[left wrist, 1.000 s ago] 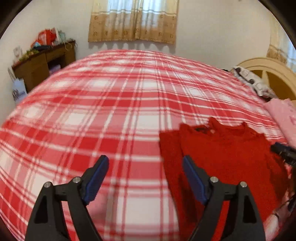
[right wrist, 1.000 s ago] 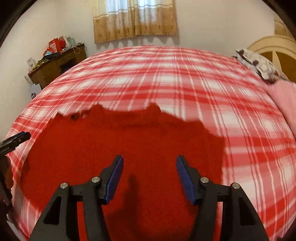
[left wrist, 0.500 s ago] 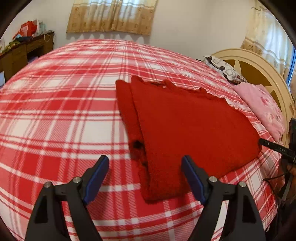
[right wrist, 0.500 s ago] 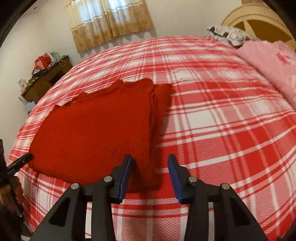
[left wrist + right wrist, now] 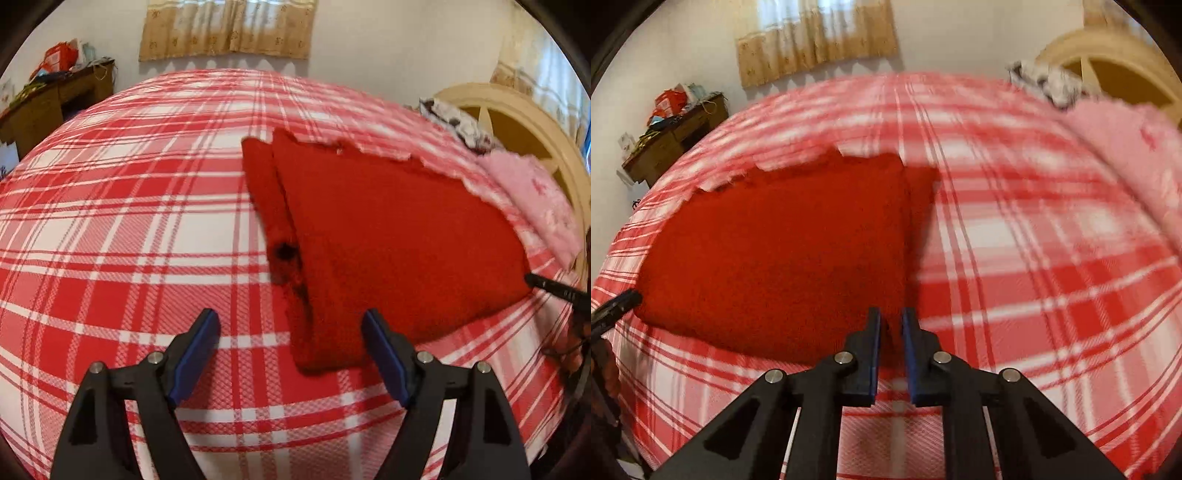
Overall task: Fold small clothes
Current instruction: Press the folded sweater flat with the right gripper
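A red knitted sweater [image 5: 388, 236] lies flat on the red-and-white plaid bed, its sleeves folded in along both sides; it also shows in the right wrist view [image 5: 783, 251]. My left gripper [image 5: 290, 343] is open, just above the sweater's near left hem corner, which lies between the fingers. My right gripper [image 5: 891, 339] is nearly closed at the sweater's near right hem corner; a narrow gap remains and I cannot tell whether cloth is pinched. The right gripper's tip shows at the far right of the left wrist view [image 5: 554, 288].
The plaid bedspread [image 5: 129, 229] covers the whole bed. A pink blanket [image 5: 535, 199] and a patterned pillow [image 5: 458, 125] lie by the cream headboard [image 5: 517, 110]. A cluttered wooden desk [image 5: 48, 103] stands at the far left wall.
My right gripper's fingers have closed from wide open to nearly shut at the sweater's right hem corner. My left gripper has moved closer to the left hem corner and stayed open.
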The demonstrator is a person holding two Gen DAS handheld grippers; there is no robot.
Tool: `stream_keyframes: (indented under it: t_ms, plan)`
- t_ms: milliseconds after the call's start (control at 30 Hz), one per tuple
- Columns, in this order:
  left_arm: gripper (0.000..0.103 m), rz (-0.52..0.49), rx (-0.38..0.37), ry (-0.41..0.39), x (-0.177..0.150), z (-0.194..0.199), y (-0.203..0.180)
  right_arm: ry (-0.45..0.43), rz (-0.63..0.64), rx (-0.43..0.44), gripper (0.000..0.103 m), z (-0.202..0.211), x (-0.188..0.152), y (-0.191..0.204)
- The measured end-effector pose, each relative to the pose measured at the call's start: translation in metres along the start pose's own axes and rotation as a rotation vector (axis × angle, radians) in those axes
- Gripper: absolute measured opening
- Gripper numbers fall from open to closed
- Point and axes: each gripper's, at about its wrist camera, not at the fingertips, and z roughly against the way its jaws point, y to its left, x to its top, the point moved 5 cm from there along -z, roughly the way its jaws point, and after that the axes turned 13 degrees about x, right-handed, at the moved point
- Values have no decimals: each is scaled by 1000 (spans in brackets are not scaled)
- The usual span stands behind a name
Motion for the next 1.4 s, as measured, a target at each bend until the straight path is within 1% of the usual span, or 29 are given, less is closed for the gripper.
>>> stream_keyframes:
  t_ms: [67,100,133,200,267,300,367,400,467,567,700,767,900,1067,1133,1300,1400]
  plan:
    - [82,27,-2,-43,12,5,4,-29,40,31,19,0,13,17]
    - [82,35,4,-51,17,5,5,-37,56,65,26,-5,21,27]
    - [82,41,11,-48,23,2,6,-39,63,83,29,-11,27,32]
    - [82,39,39,-43,29,-7,5,-42,66,87,30,-25,34,37]
    - [82,14,85,-13,27,-20,4,-11,49,93,30,-38,32,35]
    - [82,10,88,0,24,-24,5,9,26,93,30,-46,28,30]
    - [84,10,68,18,15,-28,5,34,-10,95,30,-53,16,21]
    - [85,-1,69,5,12,-26,5,36,-25,114,30,-53,10,16]
    - [91,-25,81,-14,7,-24,5,32,-33,139,30,-50,-2,11]
    - [96,-41,80,-16,5,-25,4,6,-41,155,30,-46,-13,11]
    - [99,-69,103,-28,3,-24,-1,-10,-57,140,30,-44,-17,14]
    - [99,-63,106,-32,1,-23,0,-28,-46,119,30,-43,-19,17]
    - [101,-58,109,-35,-2,-22,2,-22,-12,83,33,-42,-20,23]
    - [103,-55,113,-34,-3,-21,3,-22,7,74,44,-38,-25,27]
    - [103,-55,113,-33,-3,-21,3,-22,10,80,51,-35,-27,29]
    - [103,-53,107,-34,-6,-19,5,-28,21,75,57,-32,-34,34]
    - [103,-52,103,-36,-8,-18,6,-29,21,65,57,-32,-35,35]
